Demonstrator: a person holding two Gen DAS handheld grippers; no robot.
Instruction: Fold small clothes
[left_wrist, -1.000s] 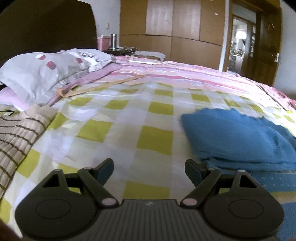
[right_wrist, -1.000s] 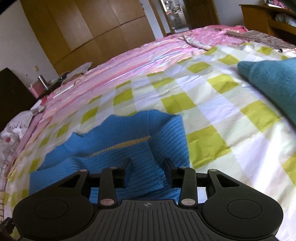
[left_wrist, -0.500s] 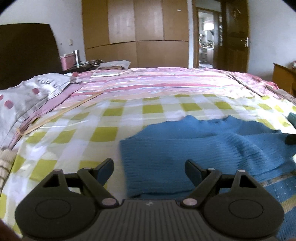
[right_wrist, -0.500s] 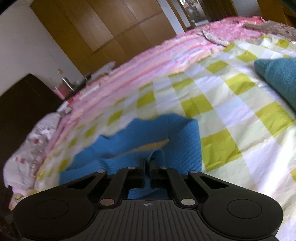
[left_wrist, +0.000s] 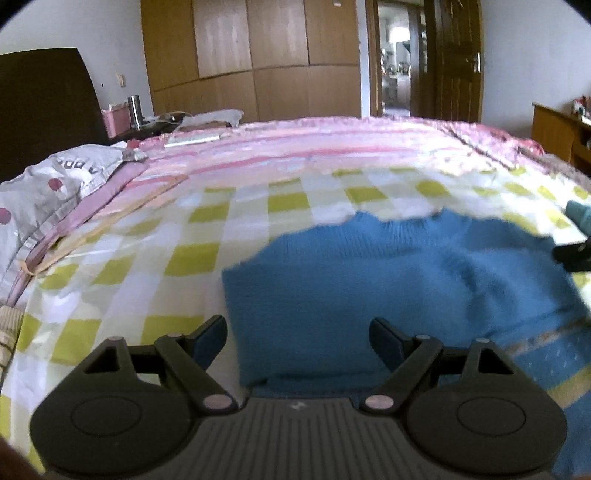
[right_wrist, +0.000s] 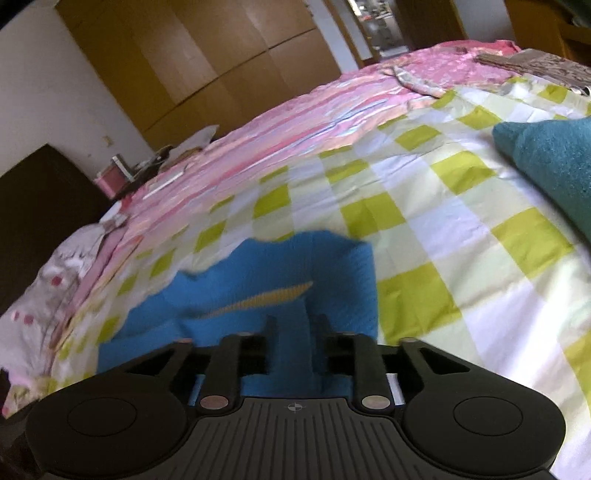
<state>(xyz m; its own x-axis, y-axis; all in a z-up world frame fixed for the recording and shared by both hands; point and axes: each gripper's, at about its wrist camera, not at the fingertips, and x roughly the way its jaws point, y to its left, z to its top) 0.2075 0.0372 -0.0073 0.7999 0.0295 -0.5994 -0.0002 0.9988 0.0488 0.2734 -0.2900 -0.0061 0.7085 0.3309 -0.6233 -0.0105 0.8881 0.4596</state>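
Two views. From the left wrist, my left gripper (left_wrist: 297, 334) tilts down over the blue sweater (left_wrist: 388, 291) on the checked bedspread (left_wrist: 192, 254), jaws wide, gripping nothing. Pillow (left_wrist: 55, 181) lettering unreadable. From the right wrist, my right gripper (right_wrist: 294, 326) tilts down, its jaws just reopened, narrow, a sweater fold between them.

Daylight, bright and even, soft shadows. Bright doorway (left_wrist: 395, 59) slightly blown out. Heavy fisheye bend at edges, dark vignette corners. Blue sweater (left_wrist: 388, 280) and checked bedspread (right_wrist: 443, 229) motion-smeared in both views; wardrobe (left_wrist: 255, 59) soft.
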